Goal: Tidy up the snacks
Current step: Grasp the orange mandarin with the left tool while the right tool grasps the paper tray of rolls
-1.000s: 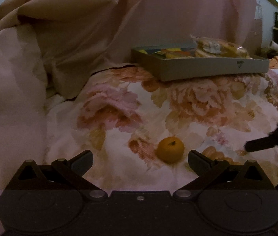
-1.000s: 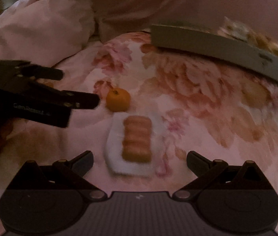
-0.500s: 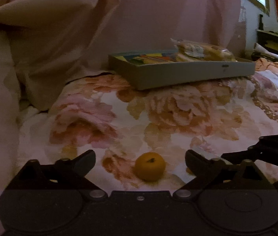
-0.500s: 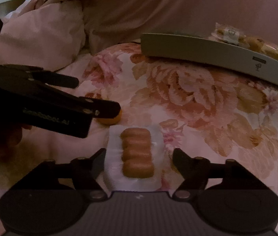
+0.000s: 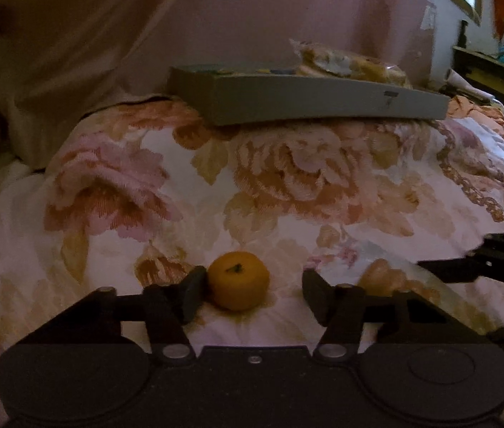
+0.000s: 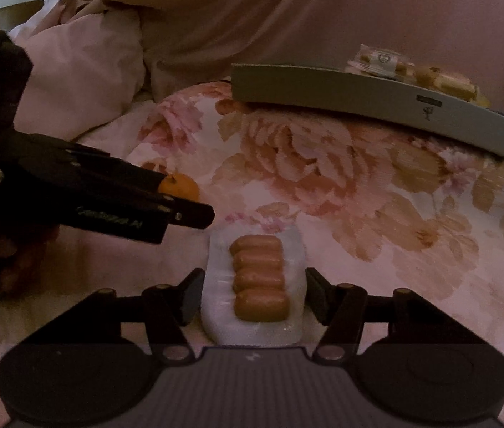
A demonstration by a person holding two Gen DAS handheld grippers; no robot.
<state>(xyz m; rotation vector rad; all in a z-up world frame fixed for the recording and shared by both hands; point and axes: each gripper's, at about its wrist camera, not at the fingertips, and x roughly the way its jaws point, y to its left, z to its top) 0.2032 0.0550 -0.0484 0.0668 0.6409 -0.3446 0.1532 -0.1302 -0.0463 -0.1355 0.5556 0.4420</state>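
A small orange (image 5: 239, 281) lies on the floral bedspread between the fingers of my left gripper (image 5: 253, 294). Its jaws are closing: the left pad touches the fruit, while the right pad stands a little apart from it. In the right wrist view the left gripper (image 6: 186, 196) straddles the same orange (image 6: 180, 185). A clear-wrapped pack of small sausages (image 6: 257, 281) lies between the fingers of my right gripper (image 6: 253, 294). These jaws are closing too, and both pads meet the wrapper's side edges. One end of the sausage pack (image 5: 380, 278) shows beside my left gripper.
A shallow grey tray (image 5: 305, 103) sits at the back of the bed, with bagged snacks (image 5: 351, 64) in its right part. Bunched pink bedding (image 6: 91, 82) rises on the left and behind. Shelves (image 5: 494, 78) stand at the far right.
Both grippers moved forward and down over their items. The left jaws narrowed around the orange. The right jaws narrowed onto the sausage pack.
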